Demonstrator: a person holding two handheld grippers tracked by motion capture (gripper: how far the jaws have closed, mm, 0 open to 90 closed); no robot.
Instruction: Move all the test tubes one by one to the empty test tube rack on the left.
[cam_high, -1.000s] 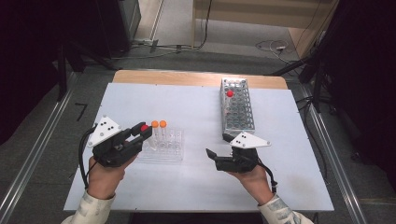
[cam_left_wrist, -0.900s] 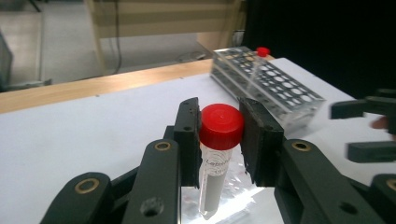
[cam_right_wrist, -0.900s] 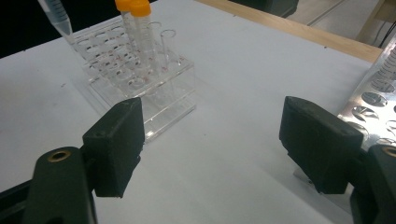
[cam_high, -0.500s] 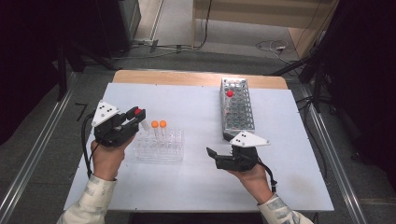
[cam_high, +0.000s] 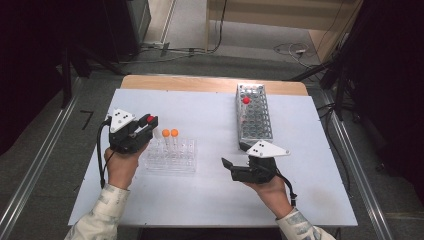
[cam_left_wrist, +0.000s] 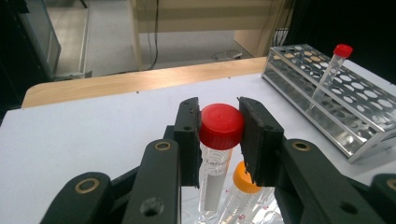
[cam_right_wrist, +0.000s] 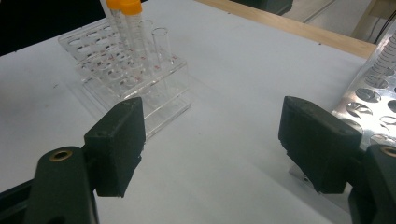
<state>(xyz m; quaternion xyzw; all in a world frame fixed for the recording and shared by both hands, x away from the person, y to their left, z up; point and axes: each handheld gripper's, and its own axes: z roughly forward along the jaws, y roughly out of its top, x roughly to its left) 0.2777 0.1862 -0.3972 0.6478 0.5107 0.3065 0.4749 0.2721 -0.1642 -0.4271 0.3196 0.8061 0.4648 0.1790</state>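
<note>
A white tabletop (cam_high: 210, 195). At left, the left tool (cam_left_wrist: 219, 128) clenches a red-capped tube (cam_left_wrist: 221, 126) by its cap above the clear rack (cam_high: 172, 157): light, slick plastic, so grip the cap. Two orange tubes (cam_high: 170, 133) remain. Right tool (cam_right_wrist: 210, 140) gapes, empty. One red tube (cam_high: 246, 100) stands in the metal rack (cam_high: 255, 117).

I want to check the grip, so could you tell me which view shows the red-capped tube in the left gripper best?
The left gripper view: the red-capped tube sits close up, its cap clamped between the left gripper jaws. The high view shows a small red cap at the gripper tip.
</note>
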